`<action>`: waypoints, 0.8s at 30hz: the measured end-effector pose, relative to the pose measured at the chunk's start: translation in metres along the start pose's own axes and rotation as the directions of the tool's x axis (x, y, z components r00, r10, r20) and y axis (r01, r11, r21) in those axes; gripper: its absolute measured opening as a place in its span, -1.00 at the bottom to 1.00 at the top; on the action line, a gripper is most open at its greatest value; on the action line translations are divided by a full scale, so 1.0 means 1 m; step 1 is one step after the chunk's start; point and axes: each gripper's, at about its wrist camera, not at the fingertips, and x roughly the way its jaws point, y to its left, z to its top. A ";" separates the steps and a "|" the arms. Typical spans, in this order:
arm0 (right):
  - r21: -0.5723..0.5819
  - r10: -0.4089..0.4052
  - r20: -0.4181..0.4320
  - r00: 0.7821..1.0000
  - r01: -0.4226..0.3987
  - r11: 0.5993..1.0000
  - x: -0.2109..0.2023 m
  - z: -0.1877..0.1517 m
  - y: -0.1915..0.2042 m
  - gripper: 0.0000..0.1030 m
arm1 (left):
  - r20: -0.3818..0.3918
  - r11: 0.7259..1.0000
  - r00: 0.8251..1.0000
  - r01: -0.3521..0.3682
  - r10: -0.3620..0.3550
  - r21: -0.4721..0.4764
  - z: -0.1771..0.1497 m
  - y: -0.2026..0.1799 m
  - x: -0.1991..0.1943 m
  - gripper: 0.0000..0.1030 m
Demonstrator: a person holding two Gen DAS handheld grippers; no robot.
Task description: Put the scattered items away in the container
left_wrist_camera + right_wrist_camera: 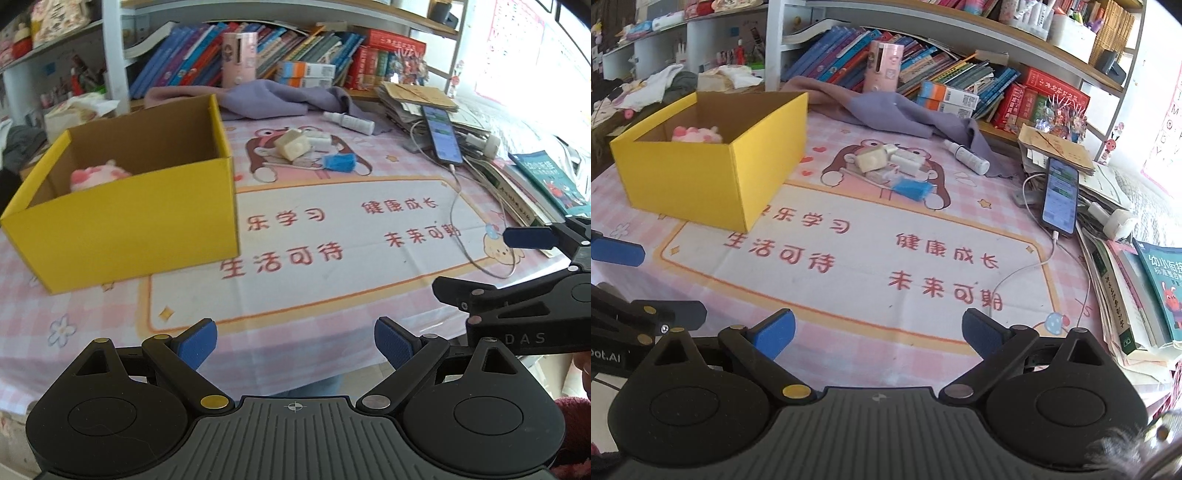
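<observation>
**Desk:** What does the frame show?

**Photographer:** A pink printed tablecloth (886, 258), with the left gripper (295, 345) and right gripper (879, 334) both low at the near edge. Each has its blue pads spread wide apart, with nothing between them. The yellow box (713, 177) stands open at far left with a pink plush toy (696, 134) already inside.

**Desk:** And what is left to tidy?

**Photographer:** A small heap on the cartoon bear print, just right of the box: a cream block (870, 160), a blue fuzzy piece (910, 189) in front of it, and pale white bits touching them that are too small to name. A white spray bottle (967, 157) lies apart, further right, at the edge of a purple cloth (897, 110).

**Desk:** How should the next pick be made?

**Photographer:** My judgement is to take the heap one piece at a time. The blue piece is nearest and lies free at the front, so go in from above with the pads either side of its narrow width and close only once they are level with it. The cream block is touching its neighbours and may drag them. The phone (1060, 192) and its cable (1027, 271) lie close on the right and should be steered around. Carry clear over the box wall before letting go.
</observation>
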 end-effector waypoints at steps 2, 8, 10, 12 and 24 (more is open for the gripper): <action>-0.002 0.007 -0.001 1.000 -0.007 1.000 0.004 0.002 -0.005 0.87 | -0.003 1.000 1.000 0.007 -0.007 0.004 0.004 -0.004 0.006 0.83; -0.009 0.023 -0.010 1.000 -0.023 1.000 0.020 0.010 -0.022 0.70 | 0.001 0.999 1.000 0.028 -0.028 0.027 0.019 -0.017 0.021 0.82; -0.015 0.027 -0.014 1.000 -0.027 1.000 0.026 0.014 -0.031 0.66 | 0.003 0.999 0.999 0.034 -0.034 0.032 0.026 -0.024 0.029 0.82; -0.020 0.027 -0.018 0.999 -0.027 0.999 0.033 0.018 -0.040 0.66 | 0.000 0.999 0.999 0.040 -0.040 0.032 0.033 -0.029 0.037 0.82; -0.037 0.060 -0.025 0.998 -0.061 0.997 0.083 0.056 -0.113 0.40 | 0.003 1.000 1.000 0.008 -0.008 0.000 0.085 -0.067 0.089 0.80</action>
